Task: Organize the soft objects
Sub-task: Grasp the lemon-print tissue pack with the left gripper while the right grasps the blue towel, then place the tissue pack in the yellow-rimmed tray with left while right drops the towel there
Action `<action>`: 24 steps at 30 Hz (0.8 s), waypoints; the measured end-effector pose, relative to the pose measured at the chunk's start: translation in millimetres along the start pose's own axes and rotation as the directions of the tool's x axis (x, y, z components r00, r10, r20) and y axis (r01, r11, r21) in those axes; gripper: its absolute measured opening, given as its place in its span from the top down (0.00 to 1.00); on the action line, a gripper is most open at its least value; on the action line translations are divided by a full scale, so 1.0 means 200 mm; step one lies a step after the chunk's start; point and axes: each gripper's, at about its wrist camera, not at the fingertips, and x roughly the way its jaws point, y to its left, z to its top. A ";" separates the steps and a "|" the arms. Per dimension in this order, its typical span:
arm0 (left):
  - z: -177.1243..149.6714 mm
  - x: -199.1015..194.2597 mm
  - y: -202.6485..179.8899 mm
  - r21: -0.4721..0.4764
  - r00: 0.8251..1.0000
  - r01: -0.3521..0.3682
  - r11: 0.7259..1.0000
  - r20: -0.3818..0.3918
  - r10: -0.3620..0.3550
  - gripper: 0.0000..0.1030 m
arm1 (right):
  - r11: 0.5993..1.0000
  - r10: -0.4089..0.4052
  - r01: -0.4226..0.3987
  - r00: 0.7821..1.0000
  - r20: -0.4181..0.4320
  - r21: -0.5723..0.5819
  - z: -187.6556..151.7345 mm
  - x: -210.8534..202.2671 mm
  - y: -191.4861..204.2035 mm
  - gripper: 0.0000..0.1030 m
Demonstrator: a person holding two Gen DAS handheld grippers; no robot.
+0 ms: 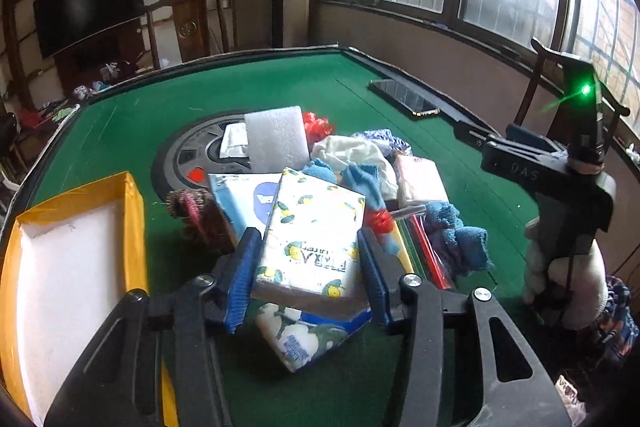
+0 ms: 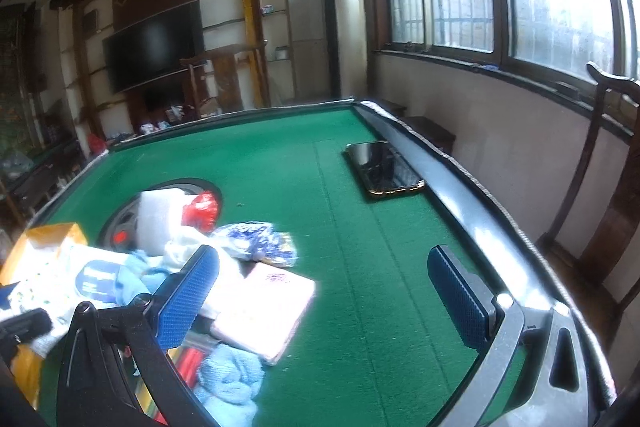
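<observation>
Early stage, I'd judge. The yellow box (image 1: pixel 76 227) at my left shows only its bare white floor, nothing sorted into it as far as I can see; part of it is cut off by the frame edge. Almost everything is still heaped mid-bench (image 1: pixel 248 83): white foam block (image 1: pixel 276 137), blue-print tissue pack (image 1: pixel 244 195), pink tissue pack (image 1: pixel 420 179), blue towel (image 1: pixel 456 231), cream cloth (image 1: pixel 352 151), blue-and-white patterned cloth (image 2: pixel 256 239), red crinkly bits (image 1: pixel 318 125), a brown knitted thing (image 1: pixel 200 215), plus red and yellow sticks (image 1: pixel 424 251) under the towel. One more floral pack (image 1: pixel 304 339) lies flat right under my left claw.

Left claw (image 1: pixel 308 267): closed to about pack width, both blue pads pressed on the long sides of the lemon-print tissue pack (image 1: pixel 316 239). Pack is tilted, near end raised off the floral pack below, far end leaning over the heap. Looks lifted, first item on its way, likely toward the box just beside.

Right claw (image 2: pixel 324 295): spread wide, nothing between the pads, only green felt there. Its left pad sits above the pile edge near the pink pack; can't tell if it touches anything. It hovers at the bench's right side, well apart from the phone (image 2: pixel 384 167) by the rail.

Left to do: basically the whole pile.
</observation>
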 end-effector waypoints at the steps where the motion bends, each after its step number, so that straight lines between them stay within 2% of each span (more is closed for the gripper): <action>1: 0.00 -0.03 0.02 -0.016 1.000 -0.003 1.000 0.018 0.004 0.54 | 0.999 0.044 -0.044 0.999 -0.010 0.009 0.00 0.00 0.00 0.01; 5: -0.02 -0.15 0.12 -0.079 0.999 -0.011 0.997 0.047 0.015 0.54 | 0.974 0.225 -0.223 0.970 -0.090 0.032 0.02 0.01 0.05 0.01; 8: -0.06 -0.20 0.20 -0.117 0.998 -0.027 0.993 0.052 0.033 0.54 | 0.951 0.302 -0.309 0.943 -0.139 -0.027 0.02 -0.02 0.19 0.01; 10: -0.09 -0.22 0.25 -0.146 0.998 -0.031 0.989 0.054 0.039 0.54 | 0.927 0.349 -0.369 0.916 -0.196 -0.074 0.01 -0.02 0.31 0.01; 12: -0.11 -0.22 0.29 -0.176 0.998 -0.033 0.984 0.054 0.043 0.54 | 0.907 0.355 -0.401 0.894 -0.274 -0.130 -0.01 0.01 0.45 0.03; 13: -0.12 -0.22 0.31 -0.189 0.997 -0.037 0.981 0.052 0.048 0.54 | 0.897 0.356 -0.415 0.883 -0.308 -0.154 -0.03 0.04 0.51 0.08; 15: -0.15 -0.23 0.35 -0.211 0.997 -0.046 0.976 0.051 0.058 0.54 | 0.893 0.317 -0.404 0.878 -0.359 -0.198 -0.08 0.09 0.61 0.24; 16: -0.15 -0.25 0.38 -0.222 0.997 -0.051 0.974 0.053 0.064 0.54 | 0.890 0.304 -0.404 0.871 -0.385 -0.210 -0.11 0.12 0.64 0.38; 17: -0.16 -0.25 0.40 -0.230 0.996 -0.051 0.972 0.053 0.065 0.54 | 0.889 0.294 -0.405 0.861 -0.415 -0.212 -0.13 0.17 0.67 0.44; 19: -0.18 -0.27 0.43 -0.245 0.996 -0.054 0.968 0.056 0.070 0.54 | 0.896 0.263 -0.388 0.856 -0.446 -0.215 -0.17 0.23 0.69 0.47; 21: -0.19 -0.30 0.48 -0.254 0.995 -0.061 0.965 0.062 0.079 0.54 | 0.904 0.241 -0.373 0.849 -0.470 -0.209 -0.20 0.28 0.69 0.75; 22: -0.20 -0.32 0.50 -0.257 0.994 -0.064 0.964 0.066 0.084 0.54 | 0.909 0.252 -0.375 0.841 -0.478 -0.181 -0.20 0.29 0.67 0.77; 24: -0.21 -0.34 0.53 -0.261 0.993 -0.069 0.963 0.071 0.091 0.54 | 0.913 0.274 -0.378 0.847 -0.455 -0.154 -0.18 0.25 0.63 0.77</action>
